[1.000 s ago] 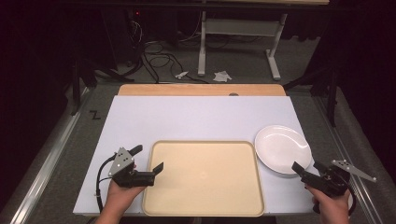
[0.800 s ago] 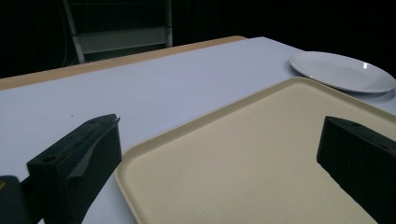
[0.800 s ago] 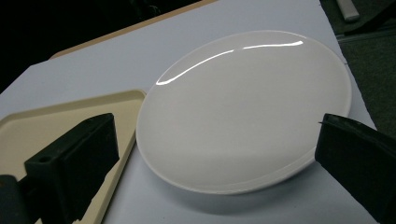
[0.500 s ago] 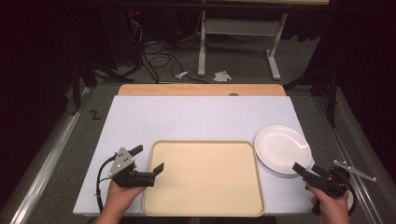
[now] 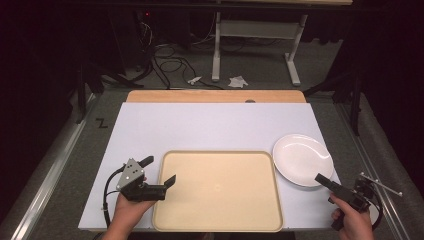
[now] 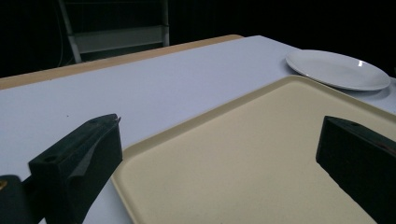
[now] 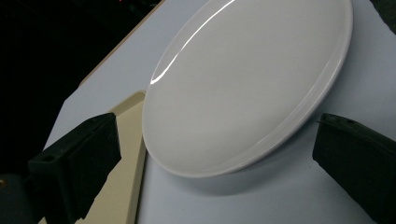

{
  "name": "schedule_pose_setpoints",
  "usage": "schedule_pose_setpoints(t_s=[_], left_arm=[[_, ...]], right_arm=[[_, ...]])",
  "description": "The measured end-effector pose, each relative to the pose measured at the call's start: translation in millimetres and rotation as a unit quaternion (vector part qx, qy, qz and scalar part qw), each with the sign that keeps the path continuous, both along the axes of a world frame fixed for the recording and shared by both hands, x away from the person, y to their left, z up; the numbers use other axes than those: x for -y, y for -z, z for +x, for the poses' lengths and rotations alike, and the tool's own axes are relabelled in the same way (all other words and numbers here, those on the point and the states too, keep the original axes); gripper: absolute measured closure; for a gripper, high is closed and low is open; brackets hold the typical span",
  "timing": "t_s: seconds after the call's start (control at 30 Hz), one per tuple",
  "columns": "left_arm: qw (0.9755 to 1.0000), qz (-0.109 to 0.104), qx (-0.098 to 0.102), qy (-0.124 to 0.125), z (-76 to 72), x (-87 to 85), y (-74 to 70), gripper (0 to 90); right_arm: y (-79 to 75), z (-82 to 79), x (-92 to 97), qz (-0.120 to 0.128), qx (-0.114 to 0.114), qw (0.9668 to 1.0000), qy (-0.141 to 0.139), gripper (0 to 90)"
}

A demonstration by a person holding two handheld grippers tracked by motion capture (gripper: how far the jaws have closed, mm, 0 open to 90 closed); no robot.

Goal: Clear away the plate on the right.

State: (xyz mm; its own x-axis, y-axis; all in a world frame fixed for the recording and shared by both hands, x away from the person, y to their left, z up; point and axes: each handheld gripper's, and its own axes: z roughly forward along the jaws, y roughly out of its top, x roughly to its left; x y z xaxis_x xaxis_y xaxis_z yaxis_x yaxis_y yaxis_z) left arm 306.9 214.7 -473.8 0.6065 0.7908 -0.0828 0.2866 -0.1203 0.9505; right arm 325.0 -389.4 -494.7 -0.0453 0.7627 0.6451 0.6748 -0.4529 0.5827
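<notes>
Black left hand-held gripper (image 5: 159, 171) sits jaws wide over near-left corner of beige tray (image 5: 218, 190), prob. lined up to grab its rim. Tray lies empty, centre-front on white bench (image 5: 210, 125). White plate (image 5: 302, 159) just beside tray's right edge; right hand-held gripper (image 5: 327, 187) also wide, aimed at plate's near rim.

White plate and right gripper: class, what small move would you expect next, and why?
Probably the right gripper eases forward to take the white plate's near rim. Its jaws are open, aimed at that rim and apart from it; the plate lies beside the empty tray.
</notes>
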Motion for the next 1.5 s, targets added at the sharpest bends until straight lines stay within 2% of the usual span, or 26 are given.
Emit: schedule_pose_setpoints(t_s=[0.1, 0.17, 0.27, 0.37, 0.4, 0.57, 0.67, 0.7, 0.77, 0.93, 0.97, 1.13, 1.33, 1.5], left_arm=[[1.0, 0.002, 0.001, 0.0, -1.2, -0.6, -0.1, 1.1], [1.0, 0.002, 0.001, -0.001, -1.8, -1.3, -0.2, 1.1], [1.0, 0.0, 0.001, -0.004, -4.0, -3.9, 0.2, 1.1], [1.0, 0.0, 0.001, -0.006, -5.6, -6.2, 0.2, 1.2], [1.0, 0.0, 0.001, -0.008, -7.3, -8.2, 0.3, 1.3], [0.9999, 0.0, 0.001, -0.014, -11.4, -13.6, 0.6, 1.4], [0.9999, 0.0, 0.001, -0.016, -12.8, -15.3, 0.8, 1.5], [0.9999, -0.001, 0.001, -0.017, -13.4, -15.9, 1.0, 1.6], [0.9999, 0.001, 0.0, -0.017, -14.3, -16.9, 1.1, 1.6], [0.9999, 0.002, 0.001, -0.013, -14.1, -15.6, 2.0, 1.7], [0.9999, 0.003, 0.0, -0.011, -13.7, -14.1, 2.3, 1.7], [1.0, 0.003, 0.001, -0.007, -13.2, -12.7, 2.1, 1.8], [1.0, 0.002, 0.002, -0.004, -13.0, -12.0, 1.8, 2.1], [1.0, 0.001, 0.003, -0.002, -12.9, -11.5, 1.5, 2.3]], right_arm=[[2.2, 1.6, 1.8, 0.022, -0.01, 0.9997, 0.007, 2.7], [2.7, 2.1, 1.9, 0.025, -0.011, 0.9996, 0.009, 3.0], [5.4, 6.4, 1.5, 0.043, -0.029, 0.9985, 0.019, 4.7], [6.9, 8.6, 1.5, 0.047, -0.035, 0.998, 0.023, 4.7], [8.4, 11.2, 1.7, 0.057, -0.042, 0.9969, 0.034, 5.6], [10.9, 16.6, 2.4, 0.08, -0.055, 0.9943, 0.046, 7.6], [11.9, 18.0, 3.6, 0.087, -0.055, 0.9933, 0.052, 8.7], [12.6, 18.9, 5.0, 0.1, -0.057, 0.9916, 0.059, 10.5], [13.8, 19.5, 6.3, 0.108, -0.058, 0.9905, 0.064, 13.3], [17.4, 18.8, 10.5, 0.114, -0.055, 0.9898, 0.065, 22.1], [18.6, 18.1, 11.6, 0.114, -0.054, 0.9897, 0.067, 27.5], [20.5, 16.4, 16.1, 0.112, -0.065, 0.9893, 0.067, 40.8], [21.6, 15.3, 17.1, 0.098, -0.067, 0.9905, 0.069, 49.8], [24.9, 13.7, 19.3, 0.108, -0.066, 0.9889, 0.078, 57.3]])
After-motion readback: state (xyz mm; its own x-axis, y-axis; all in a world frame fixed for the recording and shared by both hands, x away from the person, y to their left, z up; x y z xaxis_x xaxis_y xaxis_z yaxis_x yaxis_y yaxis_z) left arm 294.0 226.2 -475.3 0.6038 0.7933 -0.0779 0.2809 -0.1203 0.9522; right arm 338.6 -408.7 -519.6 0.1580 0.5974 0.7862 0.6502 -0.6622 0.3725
